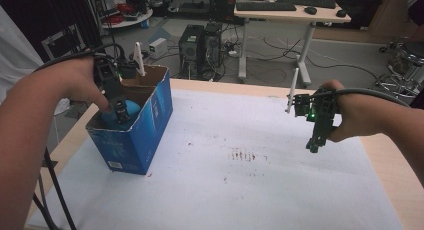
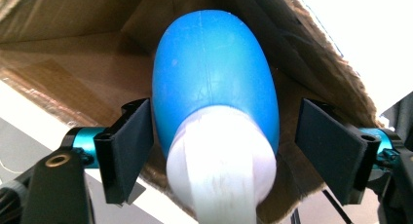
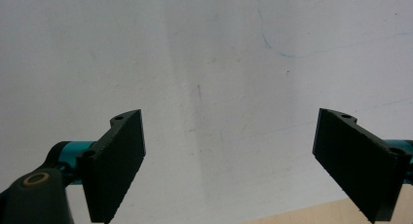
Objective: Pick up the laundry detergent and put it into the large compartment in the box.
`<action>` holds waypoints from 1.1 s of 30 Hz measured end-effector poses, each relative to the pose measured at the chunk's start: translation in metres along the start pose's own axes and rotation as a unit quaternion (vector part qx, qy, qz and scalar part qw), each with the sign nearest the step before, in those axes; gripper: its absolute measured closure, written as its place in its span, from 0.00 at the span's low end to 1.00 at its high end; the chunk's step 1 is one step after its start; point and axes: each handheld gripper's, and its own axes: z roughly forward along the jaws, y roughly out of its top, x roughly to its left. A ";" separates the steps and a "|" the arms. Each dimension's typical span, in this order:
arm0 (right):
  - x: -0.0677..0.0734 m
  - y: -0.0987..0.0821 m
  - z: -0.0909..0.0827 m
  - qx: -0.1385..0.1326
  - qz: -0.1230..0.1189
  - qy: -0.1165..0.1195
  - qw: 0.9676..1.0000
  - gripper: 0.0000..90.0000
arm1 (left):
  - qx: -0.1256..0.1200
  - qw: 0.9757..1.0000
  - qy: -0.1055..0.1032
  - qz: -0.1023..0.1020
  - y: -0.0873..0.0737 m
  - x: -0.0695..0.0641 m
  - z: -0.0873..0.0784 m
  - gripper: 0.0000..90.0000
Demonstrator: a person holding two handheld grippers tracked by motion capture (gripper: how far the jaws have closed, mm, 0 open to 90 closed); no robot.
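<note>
The blue-and-white bulb (image 2: pixel 214 102) sits inside the cardboard box (image 1: pixel 150 115), blue end deep toward the box floor, white neck pointing back up at your left tongs (image 2: pixel 219 146). It lies between the pads, but the right pad stands clear of it with a visible gap; the left pad sits just beside the blue body, and whether they touch I can't tell. So your left tongs are released, not clamping it.

Judgement: the drop into the box looks done. What's left is pulling your left tongs up out of the box. Nothing else to pack shows on the white sheet (image 1: pixel 240 190) of the worktop.

Your right tongs (image 1: pixel 314 146) hang spread wide and hold nothing, over the sheet, well apart from the box, off to the far side of your left tongs.

Writing: the box's blue outer wall carries a small white label near its bottom corner below your left tongs, too small to read. No brand is legible on the bulb. The sheet shows only faint reddish smudges (image 1: pixel 245 155), between the two tongs.
</note>
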 end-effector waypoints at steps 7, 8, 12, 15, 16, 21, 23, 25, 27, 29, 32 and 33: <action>0.002 0.002 -0.001 -0.001 -0.002 -0.001 1.000 0.12 | -0.004 1.000 0.012 0.011 -0.002 -0.003 -0.011 0.21; 0.001 0.002 0.000 -0.003 -0.004 -0.001 1.000 0.12 | -0.007 1.000 0.013 0.009 -0.002 -0.004 -0.013 0.21; 0.002 0.002 -0.001 -0.004 -0.006 -0.001 1.000 0.12 | -0.010 1.000 0.015 0.012 -0.002 -0.006 -0.021 0.20; 0.002 0.002 -0.001 -0.004 -0.004 -0.001 1.000 0.12 | -0.015 1.000 0.020 0.016 -0.002 -0.008 -0.028 0.19; 0.002 0.002 -0.001 -0.003 -0.007 -0.001 1.000 0.12 | -0.017 1.000 0.020 0.017 -0.002 -0.009 -0.030 0.19; 0.003 0.003 -0.001 -0.003 -0.004 0.001 1.000 0.12 | -0.017 0.999 0.031 0.020 0.000 -0.012 -0.040 0.17; 0.003 0.003 -0.001 -0.003 -0.004 0.000 1.000 0.12 | -0.017 0.999 0.034 0.020 0.001 -0.014 -0.044 0.16; 0.003 0.003 -0.001 -0.001 -0.006 -0.001 1.000 0.12 | -0.018 0.999 0.038 0.023 0.002 -0.017 -0.049 0.14; 0.003 0.003 0.000 -0.001 -0.006 -0.001 1.000 0.12 | -0.019 0.999 0.034 0.030 0.003 -0.021 -0.054 0.13; 0.003 0.003 0.000 -0.001 -0.006 0.000 1.000 0.12 | -0.022 0.999 0.033 0.038 0.005 -0.024 -0.058 0.13; 0.003 0.003 0.000 -0.002 -0.010 0.000 1.000 0.12 | -0.024 0.998 0.032 0.050 0.008 -0.031 -0.062 0.13; 0.003 0.003 0.000 -0.002 -0.010 0.002 1.000 0.12 | -0.023 0.998 0.034 0.055 0.010 -0.034 -0.063 0.10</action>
